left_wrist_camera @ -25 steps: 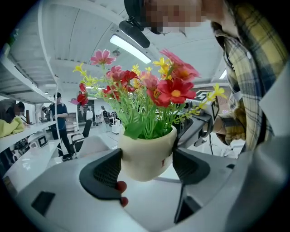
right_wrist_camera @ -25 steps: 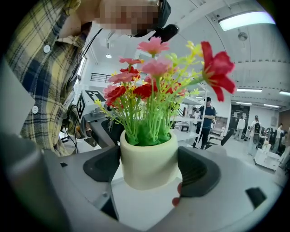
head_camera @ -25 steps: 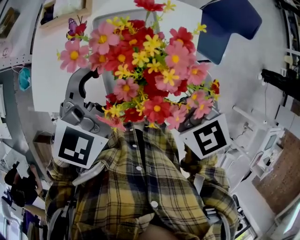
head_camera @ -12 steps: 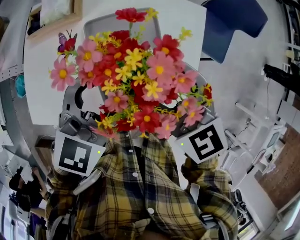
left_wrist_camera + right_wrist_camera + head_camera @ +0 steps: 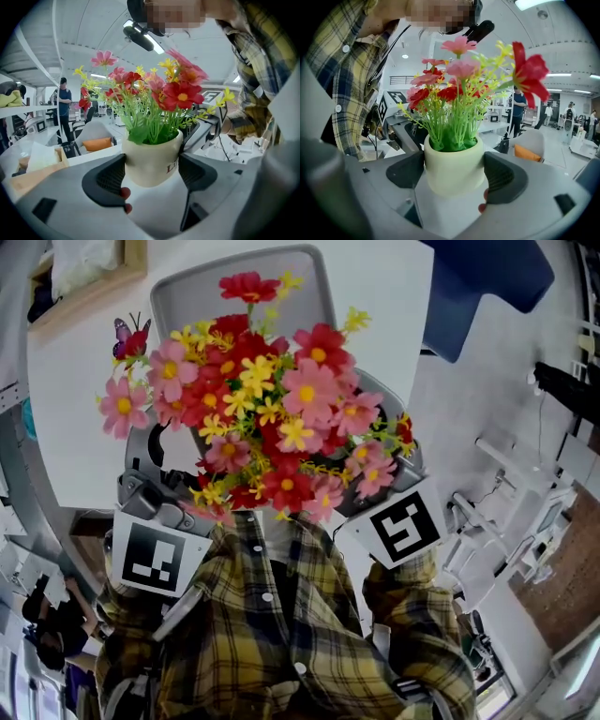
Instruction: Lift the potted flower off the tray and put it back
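Note:
The potted flower (image 5: pixel 267 418), a bunch of pink, red and yellow blossoms in a cream pot (image 5: pixel 149 159), is held between both grippers over the grey tray (image 5: pixel 187 296). In the left gripper view my left gripper (image 5: pixel 151 174) has its dark pads pressed on both sides of the pot. My right gripper (image 5: pixel 454 171) clamps the same pot (image 5: pixel 453 164) from the opposite side. In the head view the blossoms hide the pot and both grippers' fingertips, and only the marker cubes (image 5: pixel 155 554) (image 5: pixel 398 526) show. Whether the pot's base touches the tray cannot be told.
The tray lies on a white table (image 5: pixel 84 427). A wooden box (image 5: pixel 89 282) sits at the table's far left corner, and a blue chair (image 5: pixel 483 277) stands beyond the right edge. A butterfly ornament (image 5: pixel 129 337) sticks out of the bouquet. People stand far off (image 5: pixel 63 101).
The bouquet and both grippers have sunk away from the head camera toward the tray, and more of the tray's rim shows. Both grips on the pot are unchanged.

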A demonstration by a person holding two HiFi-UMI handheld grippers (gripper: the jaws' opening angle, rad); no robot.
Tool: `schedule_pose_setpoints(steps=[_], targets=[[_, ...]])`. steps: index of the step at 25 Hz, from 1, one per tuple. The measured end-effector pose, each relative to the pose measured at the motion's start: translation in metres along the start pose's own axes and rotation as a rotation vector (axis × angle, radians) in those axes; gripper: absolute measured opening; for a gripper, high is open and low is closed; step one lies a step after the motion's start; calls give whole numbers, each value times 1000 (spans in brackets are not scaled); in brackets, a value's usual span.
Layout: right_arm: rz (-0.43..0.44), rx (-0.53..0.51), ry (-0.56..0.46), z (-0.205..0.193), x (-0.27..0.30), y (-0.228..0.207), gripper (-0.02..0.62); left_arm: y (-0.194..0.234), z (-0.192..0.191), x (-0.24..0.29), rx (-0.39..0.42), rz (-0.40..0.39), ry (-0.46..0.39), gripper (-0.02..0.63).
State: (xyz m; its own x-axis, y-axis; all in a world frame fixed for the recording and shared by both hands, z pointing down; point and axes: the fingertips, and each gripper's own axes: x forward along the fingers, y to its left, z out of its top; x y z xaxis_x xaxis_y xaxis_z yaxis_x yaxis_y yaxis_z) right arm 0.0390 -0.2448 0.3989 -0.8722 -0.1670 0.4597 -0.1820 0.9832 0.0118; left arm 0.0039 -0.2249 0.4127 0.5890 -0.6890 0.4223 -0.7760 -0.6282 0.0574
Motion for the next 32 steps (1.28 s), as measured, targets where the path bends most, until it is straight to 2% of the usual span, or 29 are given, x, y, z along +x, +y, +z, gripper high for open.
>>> schedule_pose_setpoints(steps=[4, 13, 32], targets=[[14, 15, 0, 0, -1, 2, 374, 0, 2, -1, -21, 1, 1, 353], [22, 25, 20, -1, 1, 4, 374, 2, 4, -2, -13, 7, 54, 353], [29, 24, 32, -1, 5, 3, 374, 4, 3, -3, -5, 21, 92, 353]])
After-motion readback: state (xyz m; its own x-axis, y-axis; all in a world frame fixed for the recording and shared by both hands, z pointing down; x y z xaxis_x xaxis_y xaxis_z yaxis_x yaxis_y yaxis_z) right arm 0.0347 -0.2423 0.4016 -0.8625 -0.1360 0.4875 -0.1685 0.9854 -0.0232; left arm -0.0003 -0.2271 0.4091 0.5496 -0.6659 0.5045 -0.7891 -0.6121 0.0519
